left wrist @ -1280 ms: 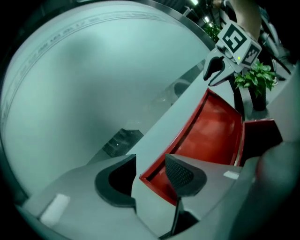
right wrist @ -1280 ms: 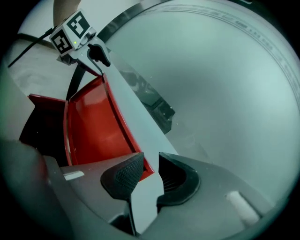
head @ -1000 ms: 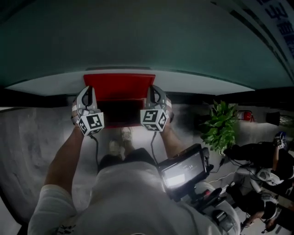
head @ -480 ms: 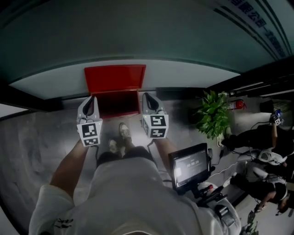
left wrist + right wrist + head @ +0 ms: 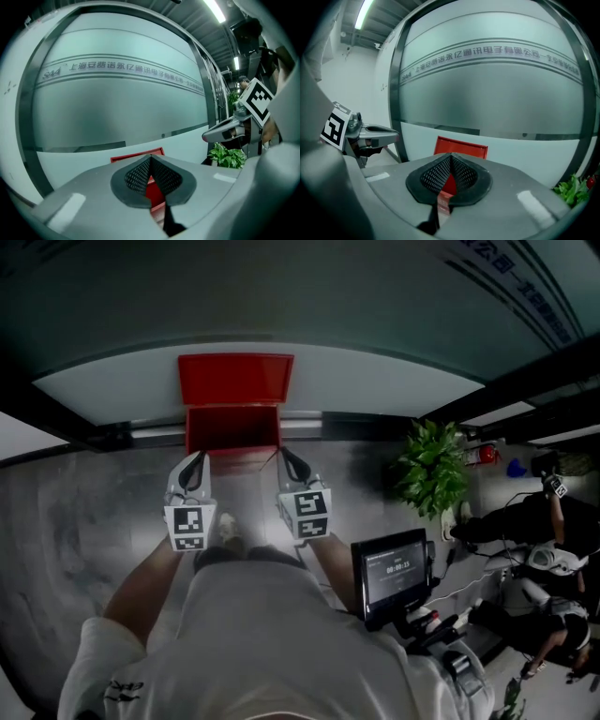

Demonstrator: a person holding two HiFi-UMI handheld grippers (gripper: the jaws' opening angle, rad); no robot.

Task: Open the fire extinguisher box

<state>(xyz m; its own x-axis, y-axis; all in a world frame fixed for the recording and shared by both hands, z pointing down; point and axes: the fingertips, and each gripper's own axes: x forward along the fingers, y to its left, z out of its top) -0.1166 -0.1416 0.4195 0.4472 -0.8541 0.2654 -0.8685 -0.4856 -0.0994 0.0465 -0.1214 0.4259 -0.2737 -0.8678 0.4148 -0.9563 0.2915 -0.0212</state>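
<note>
The red fire extinguisher box [image 5: 233, 429] stands on the floor against the frosted glass wall, its lid [image 5: 235, 380] raised against the wall and its dark inside showing. My left gripper [image 5: 199, 458] and right gripper [image 5: 284, 456] hover just short of the box's front corners, both shut and empty, touching nothing. In the left gripper view the shut jaws [image 5: 150, 160] point at the red lid [image 5: 136, 155], with the right gripper [image 5: 226, 133] off to the side. The right gripper view shows shut jaws [image 5: 450, 157] before the lid [image 5: 461, 146], and the left gripper [image 5: 377, 134] beside them.
A potted green plant [image 5: 429, 474] stands right of the box by the wall. A lit screen [image 5: 394, 571] hangs at the person's right hip. A small red extinguisher [image 5: 480, 454] and a seated person [image 5: 536, 559] are further right. Grey floor lies on the left.
Both grippers have drawn back from the box's sides toward the person's body. The view has risen and pulled away, so the box looks smaller. Its lid stays raised.
</note>
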